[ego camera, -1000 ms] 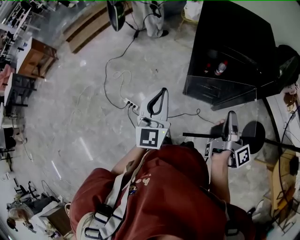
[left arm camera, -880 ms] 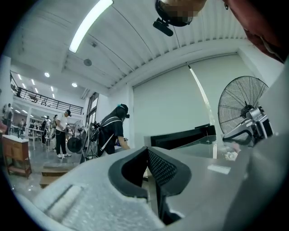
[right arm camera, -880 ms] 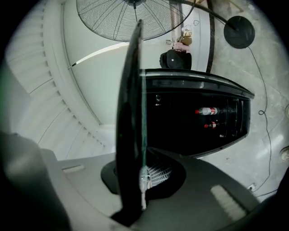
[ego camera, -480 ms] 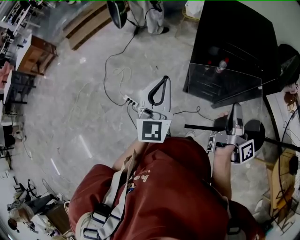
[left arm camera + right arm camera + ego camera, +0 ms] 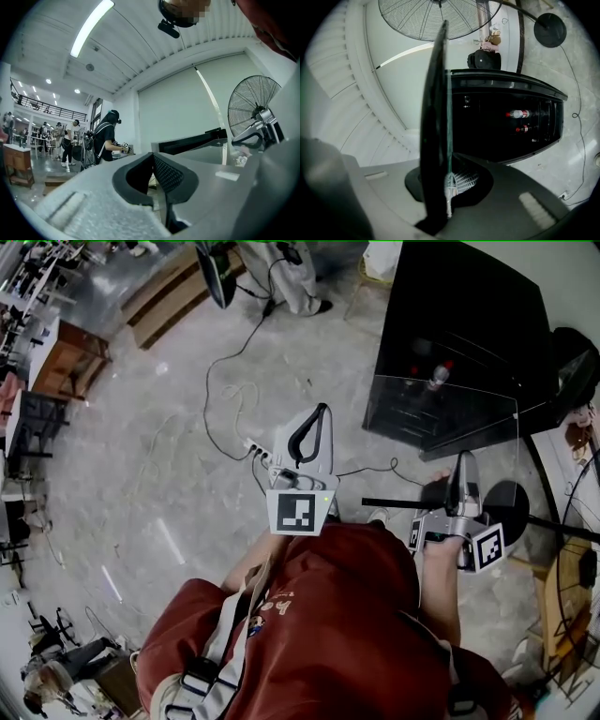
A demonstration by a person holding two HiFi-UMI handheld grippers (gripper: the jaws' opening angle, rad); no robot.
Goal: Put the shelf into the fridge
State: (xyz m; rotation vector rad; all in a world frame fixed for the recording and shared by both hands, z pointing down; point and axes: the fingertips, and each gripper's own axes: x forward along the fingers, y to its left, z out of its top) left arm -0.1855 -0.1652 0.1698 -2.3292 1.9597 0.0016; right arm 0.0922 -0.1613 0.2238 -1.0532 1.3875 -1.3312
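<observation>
The shelf is a clear glass pane with a black trim bar (image 5: 394, 503). I hold it by one edge, and it stands in front of the black fridge (image 5: 469, 324). My right gripper (image 5: 463, 467) is shut on that edge. In the right gripper view the shelf (image 5: 436, 93) runs edge-on up out of the right gripper (image 5: 449, 183), with the open fridge (image 5: 501, 140) behind it. Bottles (image 5: 435, 378) lie inside the fridge. My left gripper (image 5: 317, 418) hangs apart to the left over the floor. The left gripper (image 5: 153, 164) is shut on nothing.
A power strip with cables (image 5: 255, 446) lies on the floor ahead of my left gripper. A standing fan's round base (image 5: 511, 502) sits right of the shelf, and its head (image 5: 426, 18) is near the fridge. A wooden table (image 5: 66, 352) and a person's legs (image 5: 291, 277) are farther off.
The right gripper has lifted the shelf, so its glass pane now stands higher against the fridge front. The left gripper has shifted only slightly.
</observation>
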